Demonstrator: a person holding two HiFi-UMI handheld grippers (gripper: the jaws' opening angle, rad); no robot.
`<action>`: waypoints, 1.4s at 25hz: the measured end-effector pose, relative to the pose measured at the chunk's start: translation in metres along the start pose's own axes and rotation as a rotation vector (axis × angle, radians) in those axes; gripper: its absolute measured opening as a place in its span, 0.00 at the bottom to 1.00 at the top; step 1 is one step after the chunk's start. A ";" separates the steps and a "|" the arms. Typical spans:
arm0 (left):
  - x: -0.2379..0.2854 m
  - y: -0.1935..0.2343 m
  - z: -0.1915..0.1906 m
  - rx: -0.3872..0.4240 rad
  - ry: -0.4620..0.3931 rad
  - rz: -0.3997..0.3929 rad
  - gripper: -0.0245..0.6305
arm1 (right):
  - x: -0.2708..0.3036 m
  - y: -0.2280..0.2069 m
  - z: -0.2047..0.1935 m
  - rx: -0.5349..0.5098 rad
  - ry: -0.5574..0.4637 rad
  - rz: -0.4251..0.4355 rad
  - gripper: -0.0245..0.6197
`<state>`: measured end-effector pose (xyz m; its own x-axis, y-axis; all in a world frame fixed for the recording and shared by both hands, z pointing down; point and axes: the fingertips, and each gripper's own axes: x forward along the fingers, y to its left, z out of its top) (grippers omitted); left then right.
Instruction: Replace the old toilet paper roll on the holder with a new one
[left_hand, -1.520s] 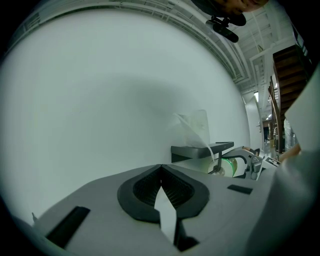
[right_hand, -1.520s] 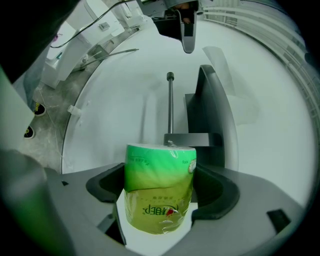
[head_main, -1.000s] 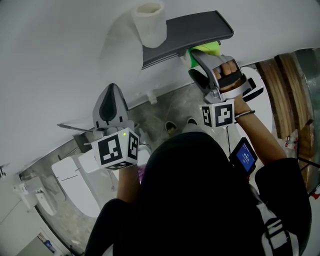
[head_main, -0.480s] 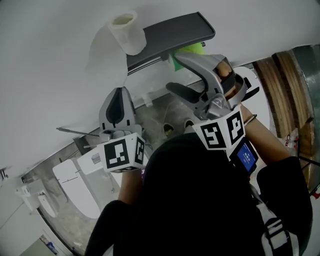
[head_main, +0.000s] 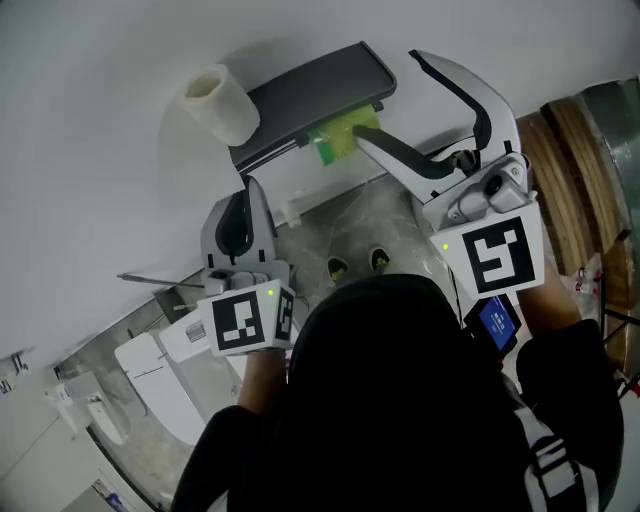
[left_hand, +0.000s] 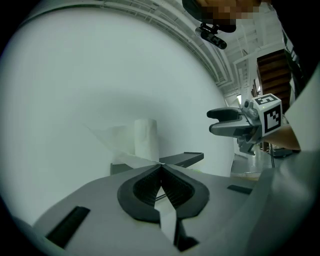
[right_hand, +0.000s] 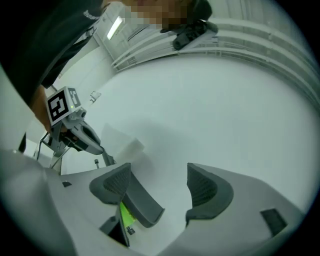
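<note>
The toilet paper roll (head_main: 220, 103) stands upright at the left end of the holder (head_main: 310, 95). The left gripper (left_hand: 161, 166) has its fingers together, empty. The right gripper (right_hand: 157, 172) has its fingers wide apart, having just closed slightly, with nothing between them.

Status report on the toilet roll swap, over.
Left claw shut. Right claw open, just closing slightly, nothing between. Toilet paper roll upright atop holder's shelf. Nothing blocking.

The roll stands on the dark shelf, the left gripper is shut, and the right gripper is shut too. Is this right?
Not the right gripper: the right gripper view shows its jaws apart with nothing between them, though they have just been closing a little. The rest holds.
</note>
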<state>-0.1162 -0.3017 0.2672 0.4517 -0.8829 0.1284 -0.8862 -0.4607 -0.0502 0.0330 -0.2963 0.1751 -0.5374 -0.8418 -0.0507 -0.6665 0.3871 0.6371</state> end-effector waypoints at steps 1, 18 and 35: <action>0.004 -0.004 0.003 0.001 -0.004 -0.007 0.07 | -0.005 -0.013 -0.005 0.032 0.003 -0.028 0.60; 0.054 -0.065 0.012 0.033 -0.028 -0.044 0.07 | -0.081 -0.097 -0.126 0.514 0.042 -0.221 0.11; 0.055 -0.112 0.006 0.049 -0.028 -0.066 0.07 | -0.130 -0.082 -0.169 0.650 0.090 -0.200 0.10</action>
<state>0.0090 -0.2990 0.2736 0.5123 -0.8523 0.1056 -0.8485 -0.5213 -0.0910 0.2445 -0.2822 0.2591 -0.3450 -0.9379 -0.0373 -0.9385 0.3441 0.0292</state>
